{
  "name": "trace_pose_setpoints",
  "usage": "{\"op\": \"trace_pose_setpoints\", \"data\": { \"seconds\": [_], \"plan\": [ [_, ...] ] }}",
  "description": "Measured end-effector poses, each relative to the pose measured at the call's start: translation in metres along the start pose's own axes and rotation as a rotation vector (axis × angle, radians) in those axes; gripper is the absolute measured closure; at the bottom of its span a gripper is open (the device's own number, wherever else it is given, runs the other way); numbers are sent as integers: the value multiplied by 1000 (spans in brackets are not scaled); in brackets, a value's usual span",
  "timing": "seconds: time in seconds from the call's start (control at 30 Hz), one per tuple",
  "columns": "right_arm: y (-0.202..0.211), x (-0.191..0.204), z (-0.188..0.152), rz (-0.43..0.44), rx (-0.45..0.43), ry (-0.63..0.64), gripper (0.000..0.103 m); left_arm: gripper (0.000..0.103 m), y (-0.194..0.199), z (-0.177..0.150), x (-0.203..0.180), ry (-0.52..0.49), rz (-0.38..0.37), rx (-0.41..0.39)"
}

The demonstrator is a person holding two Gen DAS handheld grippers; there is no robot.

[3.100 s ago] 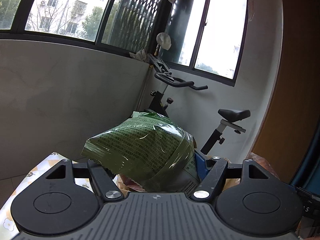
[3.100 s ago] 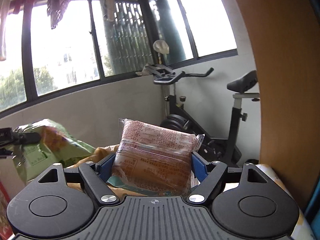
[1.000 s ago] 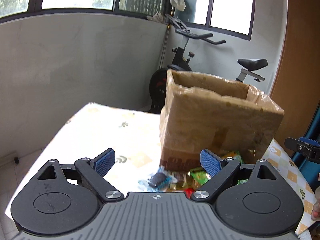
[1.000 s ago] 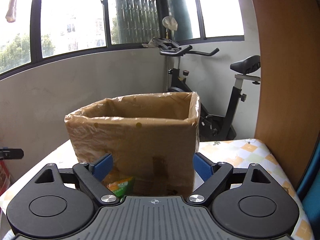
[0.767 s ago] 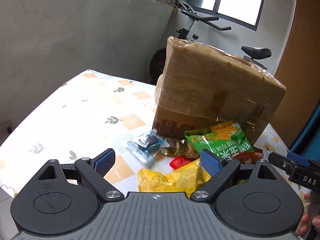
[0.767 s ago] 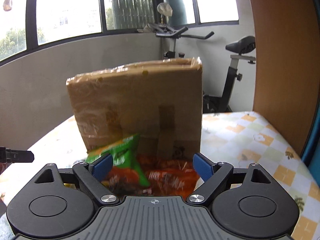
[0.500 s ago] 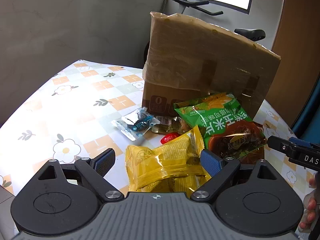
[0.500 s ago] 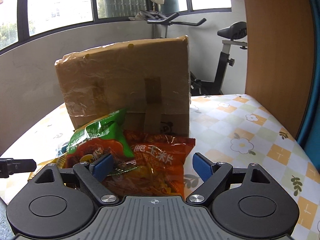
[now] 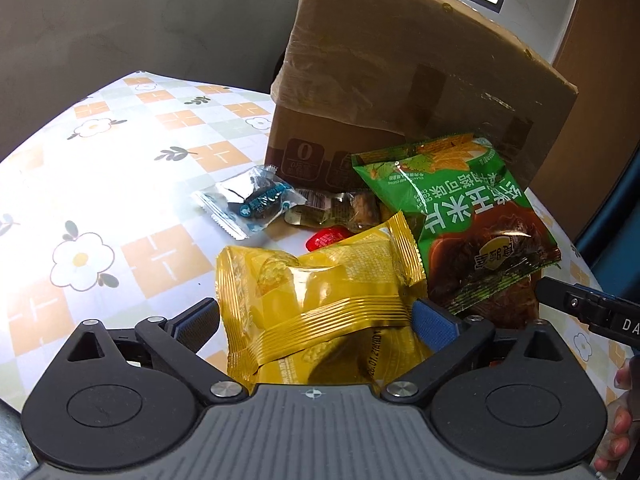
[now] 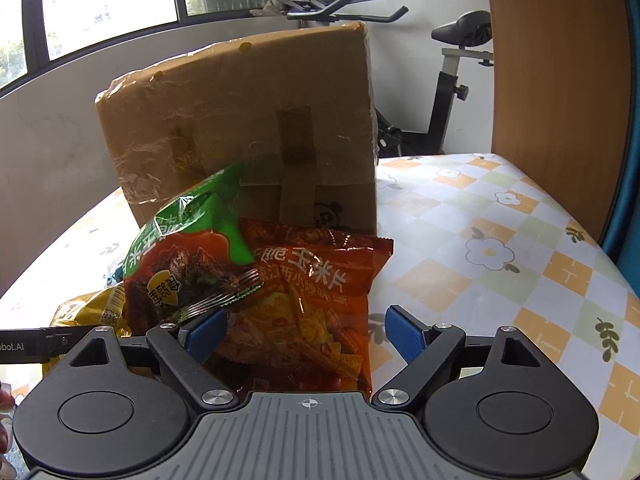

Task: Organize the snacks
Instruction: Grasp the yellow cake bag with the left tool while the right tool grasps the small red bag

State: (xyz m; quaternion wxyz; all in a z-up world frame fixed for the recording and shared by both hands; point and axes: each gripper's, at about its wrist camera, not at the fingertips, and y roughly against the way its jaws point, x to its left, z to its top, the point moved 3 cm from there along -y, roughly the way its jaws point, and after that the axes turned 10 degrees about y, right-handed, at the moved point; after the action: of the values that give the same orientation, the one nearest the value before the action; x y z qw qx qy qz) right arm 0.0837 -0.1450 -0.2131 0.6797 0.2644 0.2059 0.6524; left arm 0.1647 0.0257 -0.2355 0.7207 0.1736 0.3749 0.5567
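Note:
A pile of snacks lies in front of a tall taped cardboard box (image 9: 400, 92) (image 10: 248, 120). My left gripper (image 9: 316, 322) is low over a yellow packet (image 9: 320, 292); its jaws are opening, with the packet between them and not pinched. My right gripper (image 10: 304, 336) is open around an orange-red chip bag (image 10: 316, 300), with a gap showing at its right pad. A green chip bag (image 9: 472, 216) (image 10: 188, 256) leans over the orange-red one. A small blue packet (image 9: 252, 204), a brown one (image 9: 340, 210) and a red sweet (image 9: 326, 236) lie by the box's foot.
Everything rests on a table with a flowered checked cloth (image 9: 120, 184) (image 10: 500, 248). A wooden panel (image 10: 560, 80) stands at the right and an exercise bike (image 10: 452, 80) behind the box. Bare cloth shows left and right of the pile.
Three seconds ago each gripper held a snack bag up high; a second ago both were empty near the box top. Both have since sunk to the pile, and the left jaws widened.

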Motion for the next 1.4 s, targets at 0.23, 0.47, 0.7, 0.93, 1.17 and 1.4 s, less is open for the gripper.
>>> {"op": "trace_pose_setpoints", "data": {
  "seconds": [0.23,0.47,0.7,0.93,1.17,1.4],
  "plan": [
    [-13,-3,-12,13,90,-36,25,13,3,-5,-7,-27,-33,-37],
    [-16,4,-17,32,147,-16,25,19,32,-6,-8,-49,-1,-148],
    [-14,10,-25,60,228,7,25,19,48,-3,-13,-63,-8,-221],
    [-22,25,-27,62,250,82,23,19,44,-4,-8,-47,0,-207],
    [-28,42,-29,14,245,195,23,19,42,-6,-5,-39,13,-195],
    [-19,18,-27,31,229,100,45,19,42,-5,-4,-25,17,-194]
  ]
}}
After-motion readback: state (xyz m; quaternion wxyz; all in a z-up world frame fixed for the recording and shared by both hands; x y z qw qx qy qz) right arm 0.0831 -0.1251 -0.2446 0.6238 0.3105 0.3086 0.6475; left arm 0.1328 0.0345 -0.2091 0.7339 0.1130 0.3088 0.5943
